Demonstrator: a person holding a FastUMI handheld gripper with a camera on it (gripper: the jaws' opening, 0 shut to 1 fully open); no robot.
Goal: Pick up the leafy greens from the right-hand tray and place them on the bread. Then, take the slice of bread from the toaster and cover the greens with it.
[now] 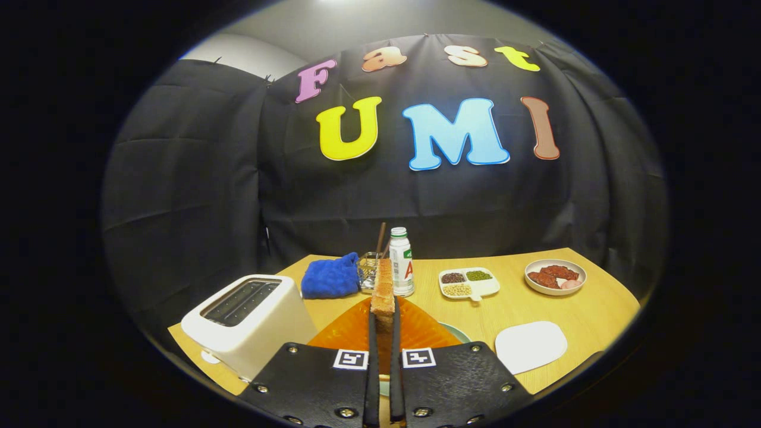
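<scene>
I see the slice of bread [383, 287] standing upright on its edge between the two fingers, and both fingers press on its flat sides. It is toasted, golden brown, with a darker crust, and its top rises above the fingertips. The toaster [250, 321] is white, with two empty dark slots on top; it stands just to the left of the fingers. The right-hand tray [530, 346] is white and flat, and it lies to the right of the fingers. I cannot make out the greens.
</scene>
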